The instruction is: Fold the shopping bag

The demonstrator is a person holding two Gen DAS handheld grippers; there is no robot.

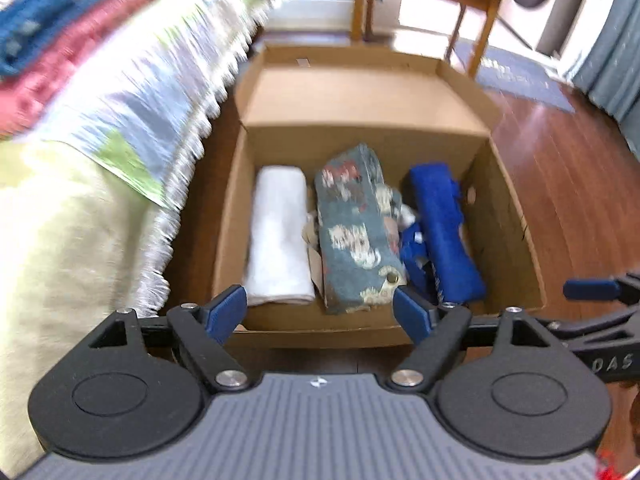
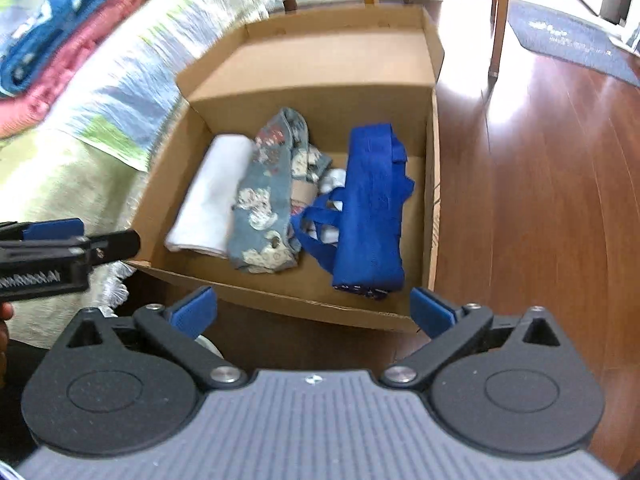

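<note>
Your left gripper (image 1: 320, 312) and right gripper (image 2: 314, 310) hover, jaws wide and empty, above the near edge of the open brown cardboard box (image 2: 430, 184); the folded blue fabric bag (image 2: 370, 208) lies along its right wall.

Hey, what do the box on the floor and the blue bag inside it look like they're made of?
The box looks like plain brown corrugated cardboard: matte, with creased flaps and raw edges. The blue bag looks like soft woven or non-woven fabric, matte, folded into a bundle with limp strap handles; the blur leaves the exact weave unclear.
</note>
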